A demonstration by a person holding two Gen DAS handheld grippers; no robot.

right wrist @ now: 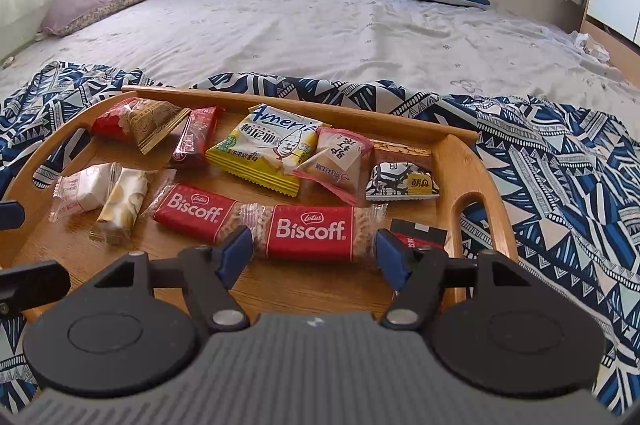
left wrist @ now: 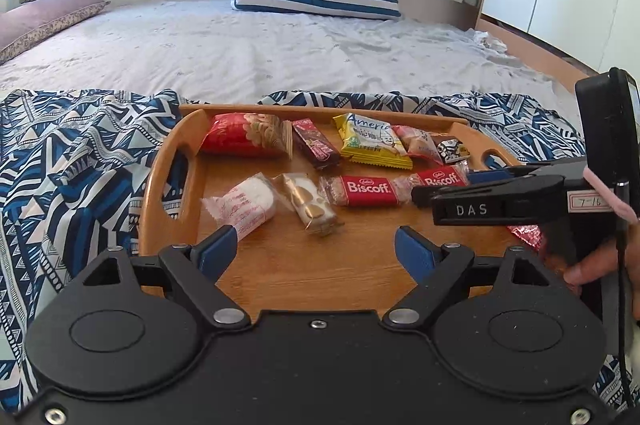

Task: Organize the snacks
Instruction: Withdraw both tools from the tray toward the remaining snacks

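I hold my right gripper [right wrist: 314, 251] low over the wooden tray [right wrist: 466, 161], and its fingers stand wide apart on both ends of the nearer Biscoff pack [right wrist: 310, 231]; they are not closed on it, and I cannot tell if the pads already touch the wrapper. My left gripper [left wrist: 316, 247] is also wide and holds nothing, over the bare front part of the tray.

The snacks all lie inside the tray: a back row along the far wall, a front row nearer to me.

What can go wrong, I think: the second Biscoff pack [right wrist: 192, 211] lies touching the left end of the first one, so my left finger may catch its wrapper and drag both. Also a small red and black pack [right wrist: 420, 235] lies just beside my right finger, near the tray's right handle, and it may be pushed or pinched together. The thin crinkled ends can slip.

Writing I can read: "Lotus Biscoff" on both red packs, "Americ…" on the yellow pack [right wrist: 266, 149] with Chinese characters, and "DAS" on the right gripper's side in the left view.
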